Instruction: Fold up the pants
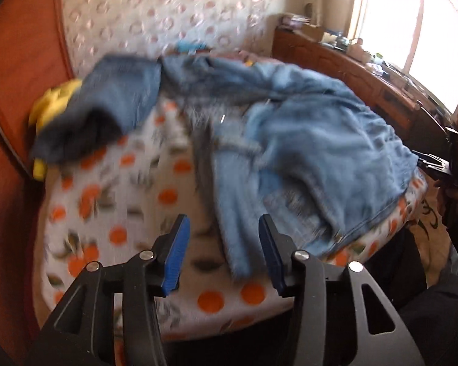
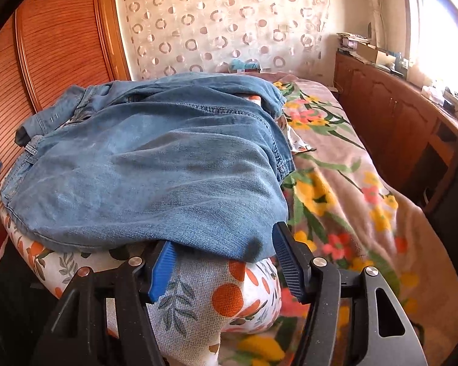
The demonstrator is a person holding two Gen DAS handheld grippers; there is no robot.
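Blue denim pants (image 1: 305, 140) lie crumpled on a white cloth printed with oranges (image 1: 113, 213). The left wrist view is motion-blurred. My left gripper (image 1: 224, 228) is open and empty, above the cloth at the near edge of the pants. In the right wrist view the pants (image 2: 155, 164) lie folded over in a heap on the orange-print cushion (image 2: 216, 299). My right gripper (image 2: 224, 244) is open, its fingertips at the near hem of the pants; the denim drapes over the tips and hides them.
A floral blanket (image 2: 345, 201) covers the bed to the right. A wooden wardrobe (image 2: 45, 61) stands at the left. A wooden sideboard (image 2: 397, 116) with clutter runs under the window. A yellow item (image 1: 55, 103) lies at the cloth's far left.
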